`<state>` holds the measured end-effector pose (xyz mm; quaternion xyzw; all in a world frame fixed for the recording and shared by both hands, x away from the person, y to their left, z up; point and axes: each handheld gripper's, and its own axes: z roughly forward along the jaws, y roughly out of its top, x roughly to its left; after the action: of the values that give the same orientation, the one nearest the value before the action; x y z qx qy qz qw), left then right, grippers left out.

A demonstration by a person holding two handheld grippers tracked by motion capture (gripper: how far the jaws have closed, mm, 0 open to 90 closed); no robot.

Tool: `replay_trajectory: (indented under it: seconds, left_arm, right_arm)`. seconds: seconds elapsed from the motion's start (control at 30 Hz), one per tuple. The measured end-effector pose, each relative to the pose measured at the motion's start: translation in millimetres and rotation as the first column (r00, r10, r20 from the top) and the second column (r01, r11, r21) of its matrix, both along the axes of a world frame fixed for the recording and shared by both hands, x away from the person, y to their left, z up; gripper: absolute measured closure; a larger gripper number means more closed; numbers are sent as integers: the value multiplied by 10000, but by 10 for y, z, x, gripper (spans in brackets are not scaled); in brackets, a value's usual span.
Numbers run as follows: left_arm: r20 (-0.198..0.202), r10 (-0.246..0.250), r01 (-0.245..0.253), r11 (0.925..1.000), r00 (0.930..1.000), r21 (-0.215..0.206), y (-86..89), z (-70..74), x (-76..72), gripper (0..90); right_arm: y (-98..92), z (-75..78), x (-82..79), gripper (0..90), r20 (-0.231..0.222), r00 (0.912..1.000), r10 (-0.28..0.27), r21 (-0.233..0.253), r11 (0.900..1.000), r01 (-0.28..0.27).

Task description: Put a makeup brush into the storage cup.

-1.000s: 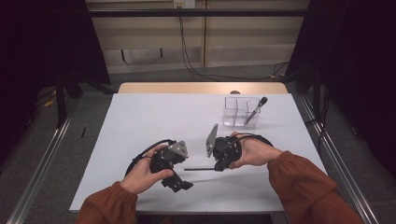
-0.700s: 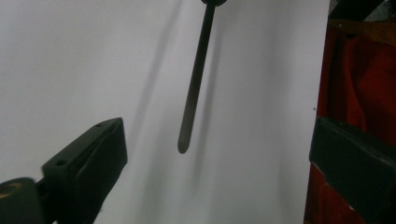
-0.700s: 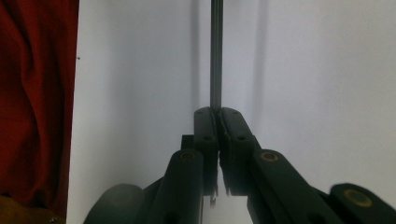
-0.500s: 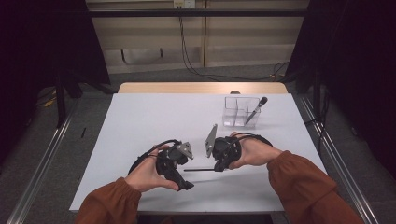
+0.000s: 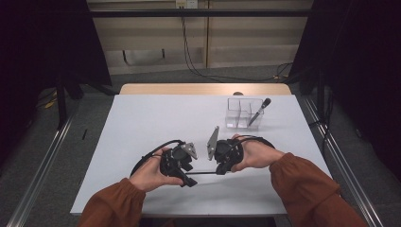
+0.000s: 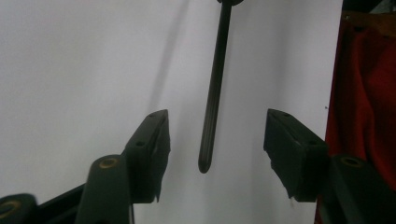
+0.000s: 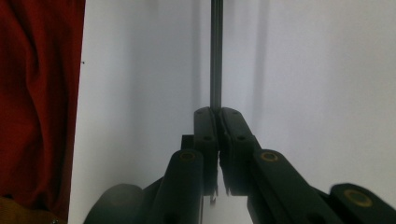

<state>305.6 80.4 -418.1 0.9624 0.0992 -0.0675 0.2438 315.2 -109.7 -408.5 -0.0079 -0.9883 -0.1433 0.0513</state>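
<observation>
My right tongs [image 7: 215,116] are clamping one end of the thin black rod [image 6: 214,93]; my left tongs [image 6: 215,144] are gaping around its free end, so I'm centring before closing.

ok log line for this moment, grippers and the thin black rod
right gripper: shut on thin black rod | left gripper: open, rod's free end between jaws, untouched | clear plastic organiser: holds black pen

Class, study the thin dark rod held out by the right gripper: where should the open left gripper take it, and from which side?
Grip the thin dark rod near its free rounded end, coming in along its length from the left gripper side. The rod is slim and straight, its tip already lies between the open jaws, and the right gripper holds the other end.
</observation>
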Motion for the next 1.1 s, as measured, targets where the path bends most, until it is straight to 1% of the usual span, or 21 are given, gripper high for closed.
replay_trajectory:
  seconds: [0.03, 0.1, 0.13, 0.17, 0.2, 0.23, 0.27, 0.33, 0.37, 0.43, 0.47, 0.5, 0.6, 0.67, 0.77, 0.83, 0.87, 0.9, 1.03, 1.07, 1.1]
  left_arm:
    - [13, 93, -93, 9999, 10000, -62, 3, 5, 4, 452]
    - [-2, 72, -72, 10000, 10000, 8, 4, 7, 9, 497]
    - [187, 161, -161, 9999, 9997, -19, 5, 7, 8, 512]
    - [191, 125, -127, 9999, 9997, 106, 3, 4, 11, 509]
    - [103, 157, -159, 9997, 9998, 196, -2, -7, 10, 481]
    - [174, 189, -192, 9997, 9997, 164, -4, -13, 7, 506]
    - [118, 200, -202, 9997, 9997, 133, -4, -15, 11, 548]
    - [56, 333, -333, 9994, 9994, 22, 0, -14, 27, 588]
    - [-2, 311, -311, 9995, 9995, -41, 0, -14, 35, 599]
    - [-28, 292, -293, 9995, 9996, -123, -5, -24, 39, 656]
    - [-87, 186, -186, 9998, 9998, -98, -9, -28, 35, 674]
    - [-89, 177, -178, 9998, 9998, -91, -13, -32, 32, 712]
    - [-97, 211, -213, 9996, 9997, -159, -19, -35, 37, 759]
    - [-130, 229, -233, 9993, 9997, -302, -20, -35, 38, 799]
    - [-103, 321, -325, 9987, 9994, -391, -21, -30, 38, 812]
    - [-24, 265, -266, 9991, 9996, -324, -31, -36, 31, 819]
    - [-47, 308, -310, 9990, 9995, -336, -37, -42, 32, 820]
    - [-120, 270, -274, 9992, 9996, -279, -42, -46, 31, 825]
    - [-160, 70, -74, 9997, 9998, -221, -78, -71, 6, 849]
    - [-298, 35, -41, 9998, 9996, -190, -82, -80, 6, 851]
    - [-261, 52, -57, 9998, 9996, -196, -84, -87, 7, 853]
  right_arm:
    - [1, 0, -1, 865, 5, 10000, -9, 6, 10000, 9]
    - [1, 0, -3, 865, 38, 10000, -2, -1, 10000, 2]
    - [1, -2, -2, 864, 17, 10000, -5, 48, 10000, 5]
    - [0, -1, 0, 865, 14, 10000, 15, 32, 10000, -15]
    - [-2, -6, 3, 865, 79, 9999, 69, 69, 10000, -70]
    - [-3, -8, 3, 865, 73, 10000, 60, 89, 9999, -61]
    - [-3, -13, 1, 865, 56, 10000, 66, 107, 9999, -67]
    - [-2, -21, -1, 865, 13, 10000, 93, 115, 9999, -94]
    - [-1, -24, -8, 864, -40, 10000, 41, 101, 9999, -40]
    - [0, -34, -8, 865, -44, 10000, 50, 103, 9999, -50]
    - [-1, -35, -9, 865, -74, 10000, 45, 94, 9999, -44]
    - [-2, -36, -9, 865, -71, 10000, 47, 120, 9999, -46]
    - [-7, -36, -7, 865, -66, 10000, 12, 141, 9999, -11]
    - [-8, -39, -7, 865, -42, 10000, 52, 181, 9998, -52]
    - [-16, -30, -9, 864, 22, 10000, 46, 213, 9998, -47]
    - [-30, -23, -4, 864, 38, 10000, -11, 234, 9997, 10]
    - [-35, -18, -3, 864, 82, 10000, 34, 226, 9997, -35]
    - [-38, -20, -3, 863, 143, 9999, 35, 216, 9998, -38]
    - [-47, -24, -1, 852, 211, 9997, 81, 171, 9998, -84]
    - [-49, -26, -3, 848, 219, 9998, 27, 153, 9999, -31]
    - [-51, -27, -1, 846, 232, 9997, -14, 141, 9999, 11]
